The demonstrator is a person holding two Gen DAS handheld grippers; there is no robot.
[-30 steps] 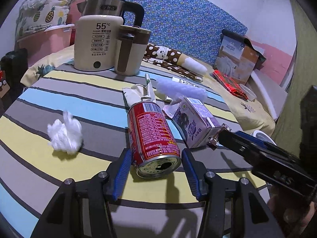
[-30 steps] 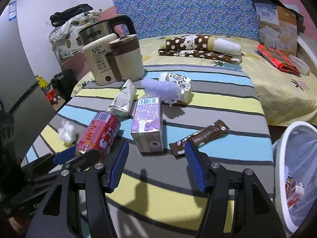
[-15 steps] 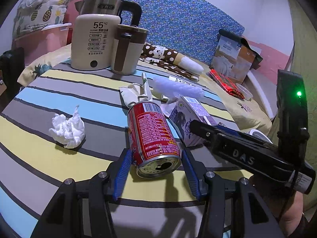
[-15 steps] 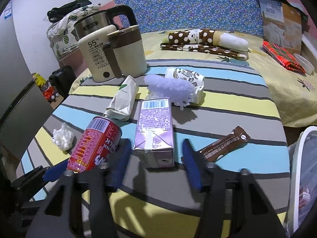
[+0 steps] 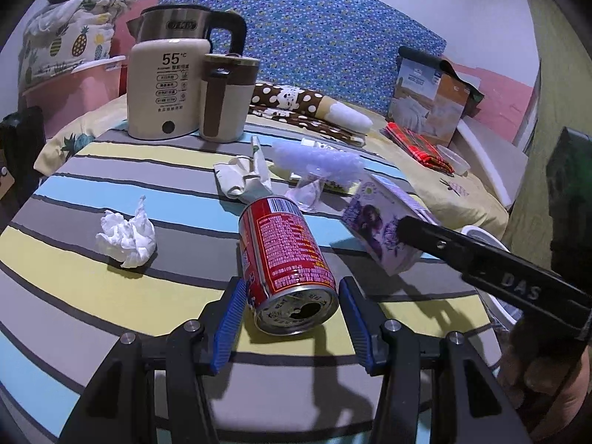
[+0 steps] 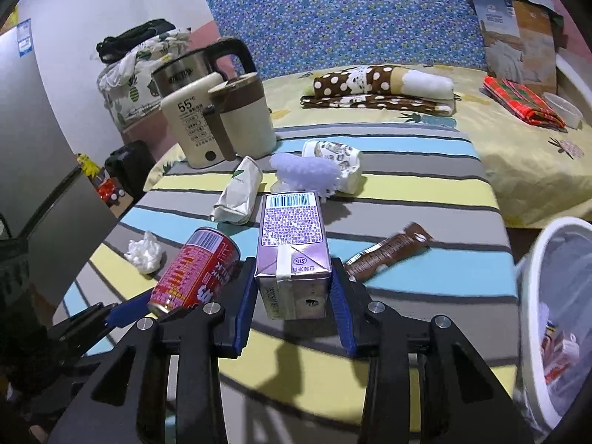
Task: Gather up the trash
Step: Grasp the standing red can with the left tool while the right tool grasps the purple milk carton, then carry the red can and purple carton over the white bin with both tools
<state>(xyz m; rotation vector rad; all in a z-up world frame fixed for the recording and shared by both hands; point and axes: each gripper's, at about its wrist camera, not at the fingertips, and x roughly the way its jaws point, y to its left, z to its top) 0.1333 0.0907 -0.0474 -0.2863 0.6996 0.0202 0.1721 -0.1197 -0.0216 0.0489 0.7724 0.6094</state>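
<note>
Well, the left gripper had its blue pads spread around the near end of a red can lying on its side on the striped table, a sliver of gap showing on the right side, so it bracketed rather than squeezed. Over on the right, the right gripper was pinching a purple carton, pads pressed against both flanks; the carton's near flap read "SIG" and a barcode sat at its far end. From the left wrist view, that carton looked tilted up off the cloth. A crumpled tissue lay left of the can, well apart. At the far left stood a cream kettle marked "55°C", a brown-lidded mug touching its right side. A brown snack wrapper lay right of the carton, and the white bin stood off the table's right edge, with trash inside.
</note>
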